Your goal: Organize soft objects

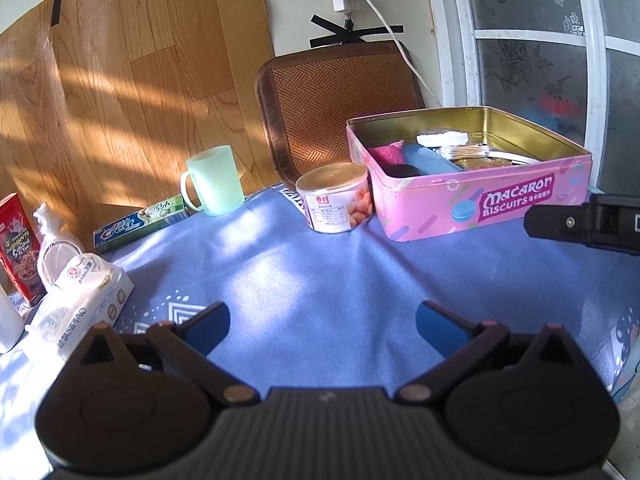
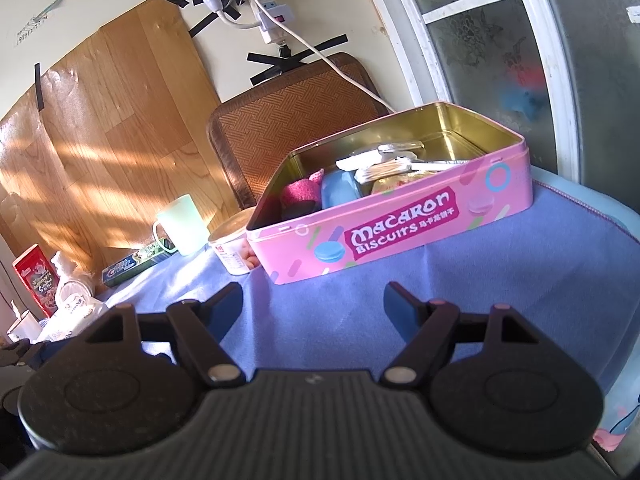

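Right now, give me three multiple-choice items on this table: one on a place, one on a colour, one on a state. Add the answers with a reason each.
1. Where does the round can stand?
A. inside the tin
B. on the cloth, just left of the pink biscuit tin
C. on the toothpaste box

2. What colour is the mug?
A. pale green
B. red
C. black

3. How do the jaws of the right gripper stand?
A. clamped on the tin
B. shut on a pink cloth
C. open, with nothing between them

Answers:
1 B: the can sits on the blue cloth against the tin's left corner.
2 A: the mug is light mint green in both views.
3 C: only bare cloth shows between the spread fingers.
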### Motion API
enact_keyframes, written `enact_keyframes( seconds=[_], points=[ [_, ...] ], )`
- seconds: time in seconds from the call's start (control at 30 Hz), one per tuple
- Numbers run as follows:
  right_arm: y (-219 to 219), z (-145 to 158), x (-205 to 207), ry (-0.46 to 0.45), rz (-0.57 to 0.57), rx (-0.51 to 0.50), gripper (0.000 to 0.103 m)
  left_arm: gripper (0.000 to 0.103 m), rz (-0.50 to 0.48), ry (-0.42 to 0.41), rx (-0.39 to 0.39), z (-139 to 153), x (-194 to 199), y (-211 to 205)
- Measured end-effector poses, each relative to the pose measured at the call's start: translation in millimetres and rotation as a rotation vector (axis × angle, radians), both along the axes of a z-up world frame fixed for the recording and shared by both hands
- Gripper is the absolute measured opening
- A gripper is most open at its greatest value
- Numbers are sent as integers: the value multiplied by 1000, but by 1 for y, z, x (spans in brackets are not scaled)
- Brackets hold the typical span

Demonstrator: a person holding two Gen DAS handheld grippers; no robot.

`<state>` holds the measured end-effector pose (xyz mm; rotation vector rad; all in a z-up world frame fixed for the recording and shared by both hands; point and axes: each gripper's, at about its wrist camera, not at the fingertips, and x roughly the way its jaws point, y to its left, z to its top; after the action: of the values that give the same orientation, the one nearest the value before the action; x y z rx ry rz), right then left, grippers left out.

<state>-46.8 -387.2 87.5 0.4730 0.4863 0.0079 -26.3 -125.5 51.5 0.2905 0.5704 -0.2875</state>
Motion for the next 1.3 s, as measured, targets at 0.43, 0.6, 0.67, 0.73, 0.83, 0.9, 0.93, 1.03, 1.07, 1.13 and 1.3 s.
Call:
enact_keyframes(
  seconds=[0.43, 0.6, 0.67, 0.73, 0.83, 0.9, 0.93, 1.03, 1.07, 1.13, 1.3],
  points=[
    [0, -1, 1, 3, -1, 1, 79, 103, -8, 11, 8, -2, 0, -2],
    [-1, -1, 1, 3, 0, 1, 79, 103, -12, 16, 11, -3, 1, -4],
    [-1, -1, 1, 3, 1, 1, 79, 103, -14, 17, 12, -4, 1, -4],
    [-1, -2, 1, 3, 1, 1, 79, 103, -15, 20, 12, -4, 1, -4],
    [-1, -1, 1, 3, 0, 1, 79, 103, -16, 26, 10, -5, 2, -4],
    [-1, -2, 1, 4, 0, 1, 79, 103, -16, 28, 9, -5, 2, -4],
    [-1, -2, 1, 4, 0, 2, 79, 103, -16, 28, 10, -5, 2, -4],
    [-1, -1, 1, 4, 0, 1, 79, 103, -20, 38, 7, -5, 3, -4],
    [-1, -1, 1, 4, 0, 1, 79, 103, -21, 40, 7, -5, 3, -4],
    [-1, -1, 1, 4, 1, 1, 79, 103, -22, 45, 6, -6, 4, -4],
    [-1, -1, 1, 5, 0, 1, 80, 103, -22, 58, 7, -7, 4, -4]
  ],
)
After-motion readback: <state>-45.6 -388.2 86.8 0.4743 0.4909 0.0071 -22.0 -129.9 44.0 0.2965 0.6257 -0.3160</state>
